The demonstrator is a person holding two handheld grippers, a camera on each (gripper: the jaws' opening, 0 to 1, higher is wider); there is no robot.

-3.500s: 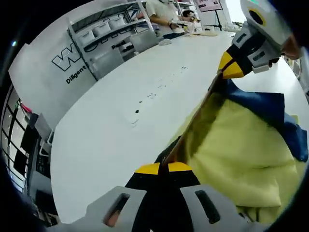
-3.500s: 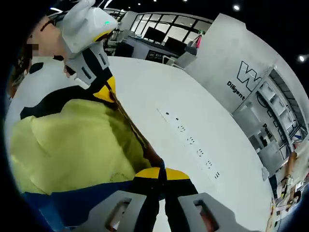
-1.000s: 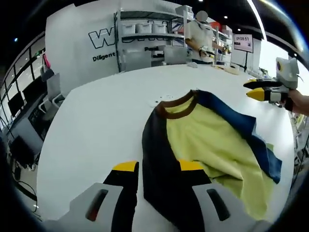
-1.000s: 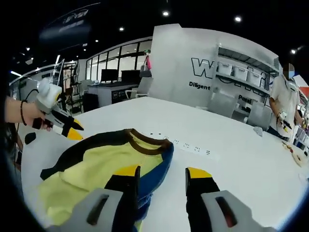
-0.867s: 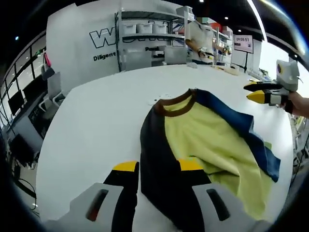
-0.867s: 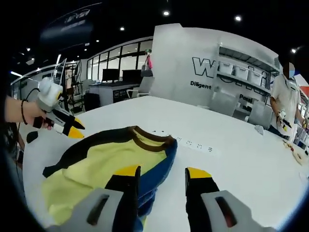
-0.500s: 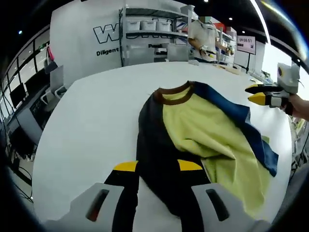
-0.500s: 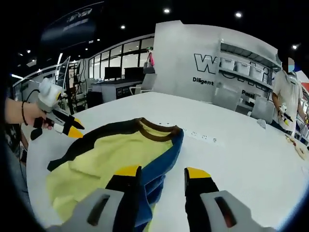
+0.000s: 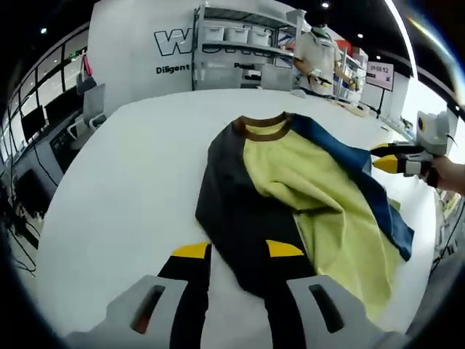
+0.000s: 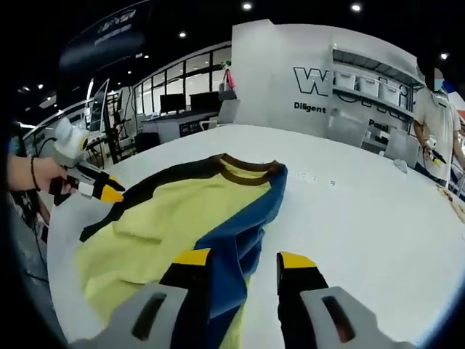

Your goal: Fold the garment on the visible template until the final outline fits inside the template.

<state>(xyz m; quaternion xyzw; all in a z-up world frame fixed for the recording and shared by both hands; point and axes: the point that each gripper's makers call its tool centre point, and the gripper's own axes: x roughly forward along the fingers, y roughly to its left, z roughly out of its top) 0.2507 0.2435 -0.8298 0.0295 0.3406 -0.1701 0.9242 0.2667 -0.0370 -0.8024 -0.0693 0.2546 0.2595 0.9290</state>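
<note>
The garment point(image 9: 305, 174) lies spread on the white table point(image 9: 138, 167), with a black side, a yellow middle, a blue side and a brown collar point(image 9: 263, 125) at the far end. My left gripper point(image 9: 237, 251) is open just above the black side's near edge. In the right gripper view the same garment point(image 10: 167, 225) shows its blue strip point(image 10: 240, 233) rumpled, and my right gripper point(image 10: 244, 259) hovers open over that strip. The right gripper point(image 9: 398, 156) also appears hand-held beside the blue side; the left gripper point(image 10: 94, 187) stands by the black sleeve.
Small dark marks point(image 10: 320, 178) dot the table beyond the collar. Shelves with bins point(image 9: 240, 43) and a lettered wall stand behind the table. A person point(image 9: 316, 54) works at the far end. Desks and chairs point(image 9: 80, 109) lie off the left edge.
3.5 s ago both grippers were shut on the lifted garment's collar edge. Now both are open and the garment lies flat. Over the last second both views have drawn nearer to it.
</note>
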